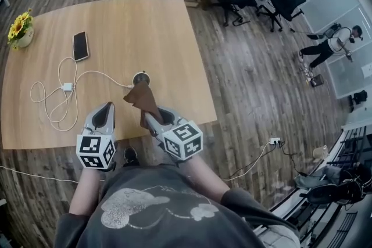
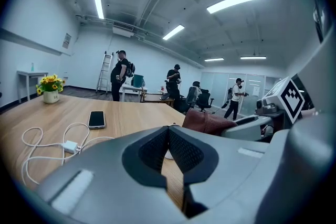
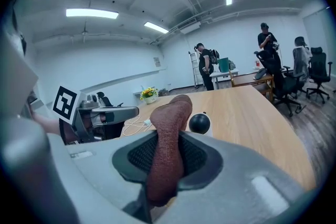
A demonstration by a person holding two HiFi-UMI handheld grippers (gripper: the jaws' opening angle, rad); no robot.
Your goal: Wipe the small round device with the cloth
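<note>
The brown cloth [image 3: 168,139] looks fuzzy and rough, the table [image 1: 133,20] is smooth pale wood, and the small round device [image 3: 199,123] has a shiny black top.

The brown cloth [image 1: 141,99] is covering the near edge of the small round device [image 1: 141,76] in the head view. The cloth's lower end is hiding between the jaws of the right gripper [image 3: 167,136]. The left gripper [image 2: 169,129] is blocking nearly all of the device in its own view, with only a white sliver peeking through.
</note>
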